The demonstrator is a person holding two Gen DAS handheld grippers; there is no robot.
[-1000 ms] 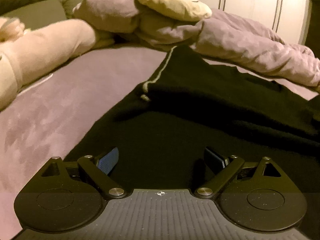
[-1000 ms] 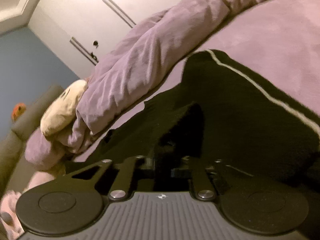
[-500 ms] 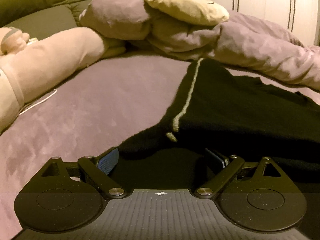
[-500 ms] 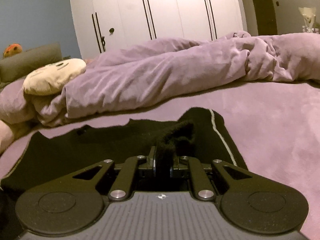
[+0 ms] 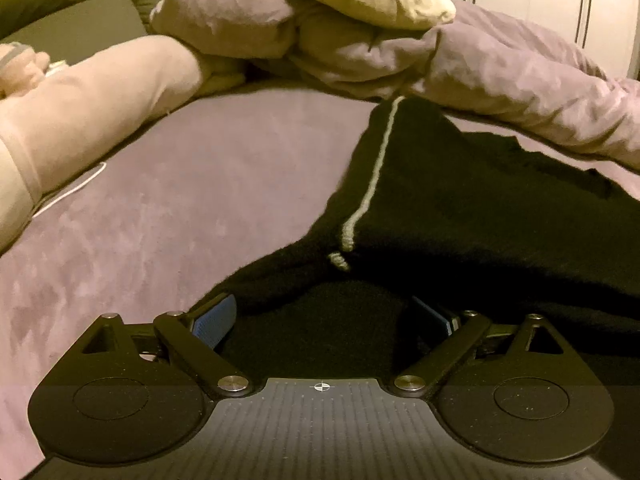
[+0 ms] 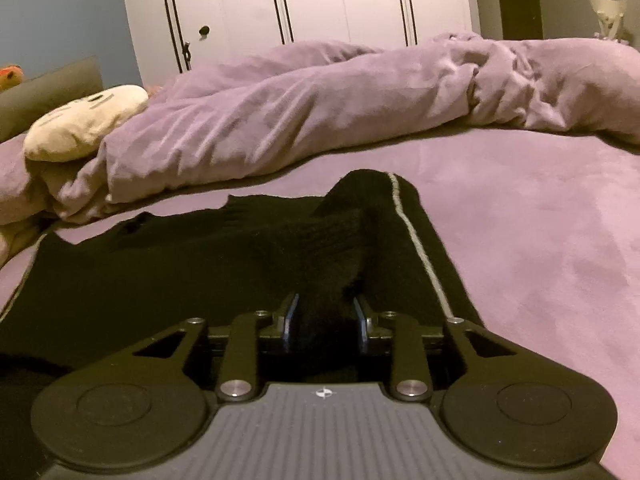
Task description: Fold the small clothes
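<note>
Surface: purple bed cover (image 6: 520, 240), soft and napped, under everything in both views.
Left gripper (image 5: 328, 318): fingers spread wide apart, holding nothing; black cloth lies between and beneath them.
Right gripper (image 6: 325, 316): fingers drawn close, clamped on a raised bunch of the black garment (image 6: 200, 264).
Garment position: spread on the bed cover at 12 o'clock of both grippers; one part is folded over the body.
Stripe (image 5: 374, 176): pale line along the folded part, running from near the left gripper toward 12 o'clock.
Handling: judged light, limp and knitted; it will sag and drag, not hold a shape. It grips well, and the napped cover may catch it.
Hold points: take edges or corners, both layers together; the stripe marks a straight seam to align by.
Duvet (image 6: 320, 100): crumpled, lying across 10 to 2 o'clock beyond the garment.
Cream cushion (image 6: 86, 120): at 10 o'clock, on the bedding.
Wardrobe (image 6: 300, 0): white doors, farthest back.
</note>
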